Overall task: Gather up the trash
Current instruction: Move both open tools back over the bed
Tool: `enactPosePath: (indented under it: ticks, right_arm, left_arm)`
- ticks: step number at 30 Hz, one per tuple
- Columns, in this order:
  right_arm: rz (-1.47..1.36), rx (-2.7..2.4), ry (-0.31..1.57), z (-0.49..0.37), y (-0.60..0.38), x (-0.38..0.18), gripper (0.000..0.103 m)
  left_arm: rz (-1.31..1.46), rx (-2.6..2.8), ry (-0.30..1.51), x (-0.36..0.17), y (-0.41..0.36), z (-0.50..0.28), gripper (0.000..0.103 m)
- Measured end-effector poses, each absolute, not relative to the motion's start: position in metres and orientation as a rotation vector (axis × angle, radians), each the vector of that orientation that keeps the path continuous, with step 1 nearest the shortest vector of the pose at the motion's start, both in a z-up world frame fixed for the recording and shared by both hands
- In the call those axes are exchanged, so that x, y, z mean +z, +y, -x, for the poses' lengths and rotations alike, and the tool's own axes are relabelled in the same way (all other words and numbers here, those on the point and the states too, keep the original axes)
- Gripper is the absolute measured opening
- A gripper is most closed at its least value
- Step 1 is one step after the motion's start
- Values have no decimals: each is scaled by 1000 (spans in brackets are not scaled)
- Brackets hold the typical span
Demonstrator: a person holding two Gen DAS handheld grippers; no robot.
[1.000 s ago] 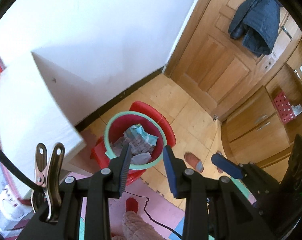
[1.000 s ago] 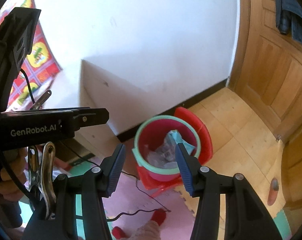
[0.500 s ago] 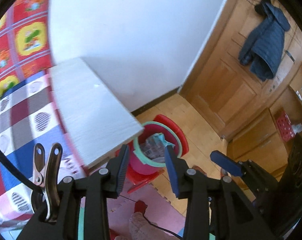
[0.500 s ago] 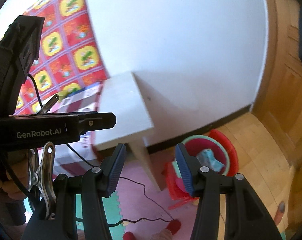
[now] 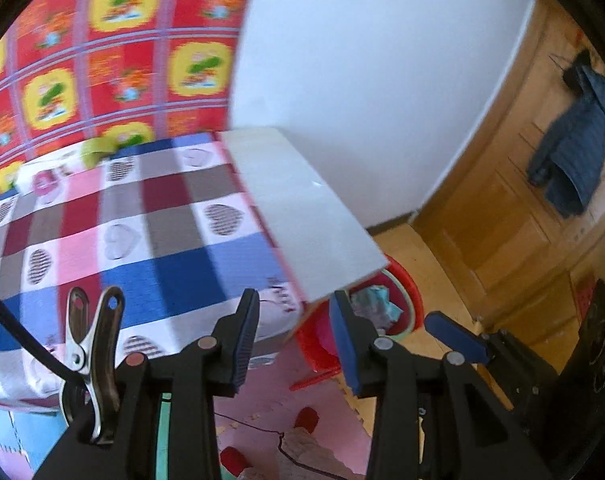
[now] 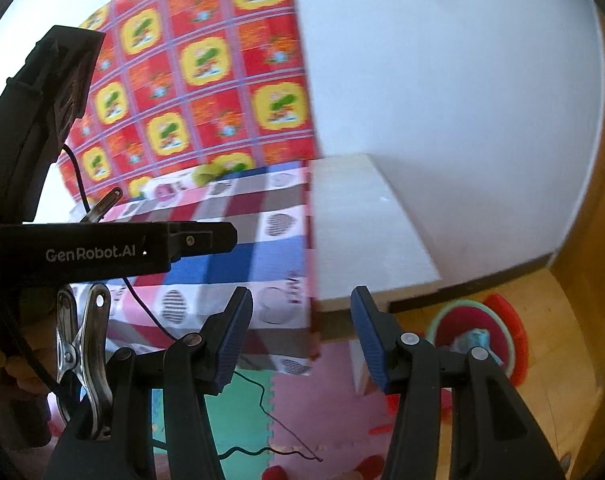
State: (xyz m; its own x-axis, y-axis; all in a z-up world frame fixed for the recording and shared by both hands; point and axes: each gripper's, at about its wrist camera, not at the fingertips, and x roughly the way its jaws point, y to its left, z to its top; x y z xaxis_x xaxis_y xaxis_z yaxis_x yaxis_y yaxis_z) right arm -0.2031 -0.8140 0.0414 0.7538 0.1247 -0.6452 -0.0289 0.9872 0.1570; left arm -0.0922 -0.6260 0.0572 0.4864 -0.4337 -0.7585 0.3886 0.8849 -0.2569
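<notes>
Trash [image 5: 376, 304] sits crumpled, without clear long axis, in red bin [image 5: 412, 300].

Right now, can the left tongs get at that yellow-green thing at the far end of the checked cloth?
Probably yes: the left tongs are empty and the checked cloth lies bare between them and the yellow-green object, though that is well beyond the tips.

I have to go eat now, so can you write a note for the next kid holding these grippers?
Left gripper: open, holding nothing.
Right gripper: open, holding nothing.
Red bin stands on the floor beside the white table, with crumpled trash already inside.
Checked cloth covers the table beside it; a small green thing and a white packet lie at its far edge, too blurred to name.
Left: probably check those and bin any trash.
</notes>
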Motion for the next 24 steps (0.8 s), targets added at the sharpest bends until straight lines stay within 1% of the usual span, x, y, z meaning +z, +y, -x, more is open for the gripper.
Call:
enactPosePath:
  ticks: [24]
  right_arm:
    - [-60,442,684,144,-679,71,53]
  left_arm:
    - [220,-21,893,76,-413,89,38]
